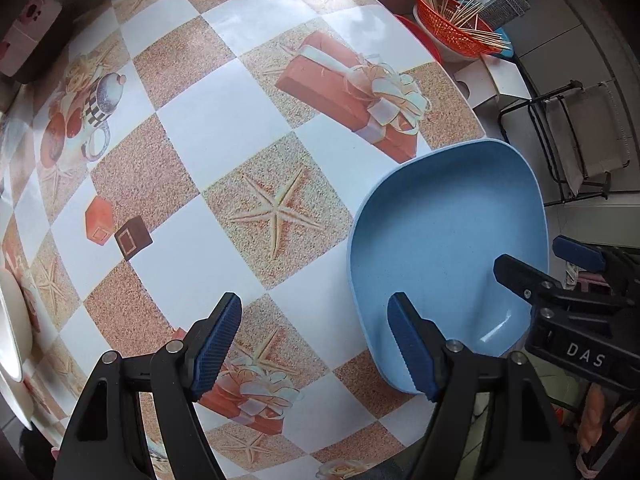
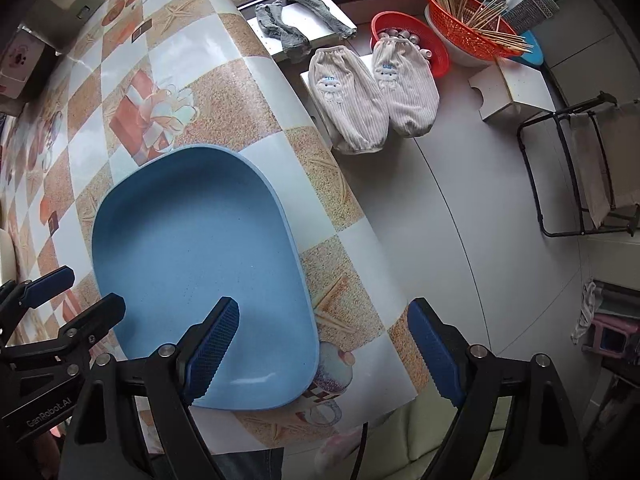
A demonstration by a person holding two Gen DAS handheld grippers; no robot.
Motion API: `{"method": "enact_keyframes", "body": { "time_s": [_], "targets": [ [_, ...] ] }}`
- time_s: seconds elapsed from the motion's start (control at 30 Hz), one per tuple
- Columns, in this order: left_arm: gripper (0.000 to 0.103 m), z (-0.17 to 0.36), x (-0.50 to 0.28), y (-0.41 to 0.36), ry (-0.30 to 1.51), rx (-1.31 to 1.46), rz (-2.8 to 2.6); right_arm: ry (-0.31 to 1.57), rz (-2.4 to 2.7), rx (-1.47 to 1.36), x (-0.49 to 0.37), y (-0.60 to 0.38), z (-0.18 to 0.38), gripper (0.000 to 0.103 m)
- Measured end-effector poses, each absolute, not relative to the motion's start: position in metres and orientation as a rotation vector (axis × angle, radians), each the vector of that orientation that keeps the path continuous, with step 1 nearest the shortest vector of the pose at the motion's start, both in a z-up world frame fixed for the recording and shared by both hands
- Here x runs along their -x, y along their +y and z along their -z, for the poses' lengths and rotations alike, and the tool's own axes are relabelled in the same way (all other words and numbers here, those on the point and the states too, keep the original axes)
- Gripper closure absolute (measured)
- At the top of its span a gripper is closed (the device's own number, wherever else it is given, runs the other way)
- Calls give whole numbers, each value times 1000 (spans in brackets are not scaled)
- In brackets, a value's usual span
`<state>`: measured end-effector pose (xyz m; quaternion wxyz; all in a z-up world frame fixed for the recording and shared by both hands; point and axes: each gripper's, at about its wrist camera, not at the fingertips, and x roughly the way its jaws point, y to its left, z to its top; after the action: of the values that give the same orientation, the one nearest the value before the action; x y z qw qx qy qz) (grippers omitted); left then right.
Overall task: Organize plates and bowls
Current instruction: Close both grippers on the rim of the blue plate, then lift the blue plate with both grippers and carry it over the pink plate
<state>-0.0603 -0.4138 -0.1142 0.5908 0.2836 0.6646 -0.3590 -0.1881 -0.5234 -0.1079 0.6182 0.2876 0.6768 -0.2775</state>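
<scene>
Lying near the table [image 2: 280,92] edge, blue plate [image 2: 200,260] below both parted grippers.

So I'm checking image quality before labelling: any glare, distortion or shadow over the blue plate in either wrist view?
Left wrist view: strong fisheye bending of the tablecloth checks; a small bright highlight on the blue plate near its lower rim; all sharp. Right wrist view: same curvature, dark corners, a soft shadow on the plate under the right gripper, window glare on the cloth at upper left.
</scene>
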Motion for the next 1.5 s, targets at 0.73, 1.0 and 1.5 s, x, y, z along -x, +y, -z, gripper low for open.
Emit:
{"method": "enact_keyframes", "body": {
  "time_s": [0.73,1.0,1.5],
  "targets": [
    [60,116,55,-381,1481,-761,850,1558,473,-643,148,-462,111,89],
    [60,118,34,-288,1518,-750,755,1607,324,-634,126,-370,118,89],
    [58,117,16,-183,1570,-625,620,1681,190,-544,88,-256,117,86]
  ]
}}
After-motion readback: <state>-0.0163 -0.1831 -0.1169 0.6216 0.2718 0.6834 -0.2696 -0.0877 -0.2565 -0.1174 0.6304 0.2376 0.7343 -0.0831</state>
